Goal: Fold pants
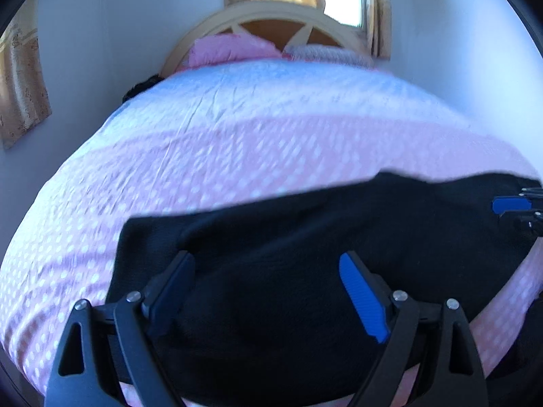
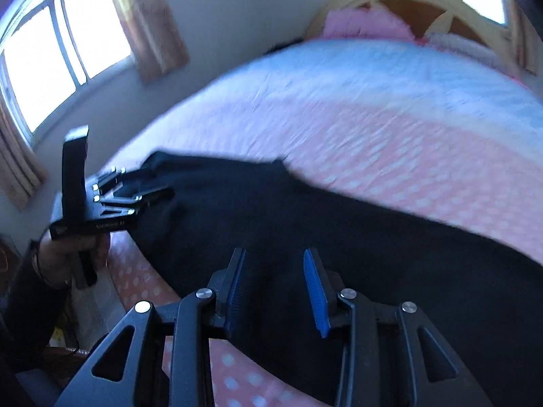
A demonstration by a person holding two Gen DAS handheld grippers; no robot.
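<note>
Left wrist view shows you the bed [image 1: 237,142], its pink dotted cover running up to the headboard [image 1: 271,17] and pink pillow [image 1: 227,49]. The black pants [image 1: 305,237] lie across the near edge, stretched sideways. Your left gripper [image 1: 268,291] hangs over them with jaws spread, nothing between them. In the right wrist view your right gripper [image 2: 275,288] is likewise released above the cloth, jaws parted less widely. I judge you are between grasps: the pants are laid out and a fold is yet to be taken. Next, each gripper needs an edge of the fabric pinched cleanly. The left tool's side carries small lettering, too blurred to read.
</note>
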